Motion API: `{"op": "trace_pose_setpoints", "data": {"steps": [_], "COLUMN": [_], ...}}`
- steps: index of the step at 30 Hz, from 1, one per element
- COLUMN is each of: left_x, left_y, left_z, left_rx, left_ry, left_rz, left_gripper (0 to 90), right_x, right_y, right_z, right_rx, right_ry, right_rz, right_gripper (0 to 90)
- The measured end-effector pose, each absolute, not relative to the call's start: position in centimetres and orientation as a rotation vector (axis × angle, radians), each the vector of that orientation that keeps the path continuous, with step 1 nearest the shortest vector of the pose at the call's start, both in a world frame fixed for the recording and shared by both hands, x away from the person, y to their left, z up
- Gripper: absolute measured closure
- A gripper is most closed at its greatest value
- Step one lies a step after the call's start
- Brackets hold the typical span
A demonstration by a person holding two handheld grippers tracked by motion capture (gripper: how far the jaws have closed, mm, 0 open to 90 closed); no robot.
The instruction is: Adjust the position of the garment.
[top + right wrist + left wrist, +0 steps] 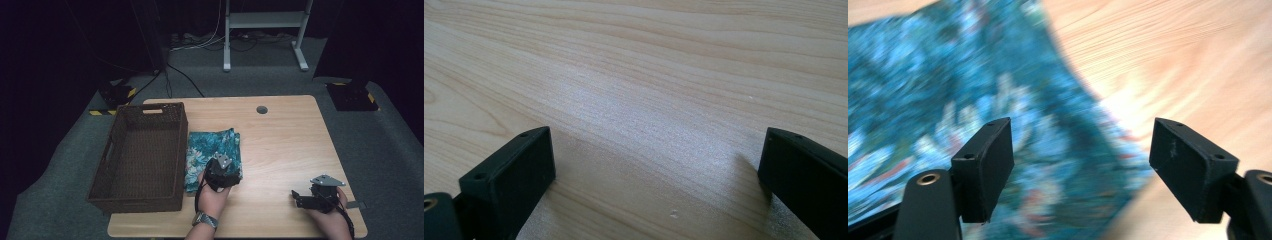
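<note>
Both hands enter low: left gripper hovers, jaws apart, over the folded teal floral cloth beside the brown wicker basket, likely its destination, while right gripper idles wide-jawed on the wooden table.

Dim high view with dark surroundings, left gripper view motion-blurred, right gripper view sharp

One folded floral cloth, one wicker basket (left), two grippers, one table were present.
</note>
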State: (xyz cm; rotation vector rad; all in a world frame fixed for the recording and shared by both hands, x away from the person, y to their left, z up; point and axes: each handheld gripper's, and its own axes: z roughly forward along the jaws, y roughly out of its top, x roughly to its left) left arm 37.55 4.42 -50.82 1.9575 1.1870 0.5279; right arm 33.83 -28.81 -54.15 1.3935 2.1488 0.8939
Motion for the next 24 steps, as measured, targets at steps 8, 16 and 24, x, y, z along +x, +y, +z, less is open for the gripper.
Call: {"op": "trace_pose_setpoints", "data": {"steps": [8, 16, 24], "left_x": [34.5, 31.8, 31.2], "left_y": [1.5, 0.9, 1.2], "left_z": [-51.1, -53.5, -54.2], "left_rx": [2.05, 2.122, 2.125], "left_ry": [1.061, 1.075, 1.086], "left_rz": [0.411, 0.433, 0.474], "left_gripper": [21.1, 15.0, 7.0], "right_x": [33.8, 33.7, 33.7], "right_y": [-28.8, -28.7, -28.7], "right_z": [-54.1, -54.1, -54.2], "right_rx": [1.392, 1.389, 1.381], "right_ry": [2.151, 2.158, 2.167], "right_rz": [0.895, 0.896, 0.898], "right_gripper": [1.7, 1.6, 0.9]}}
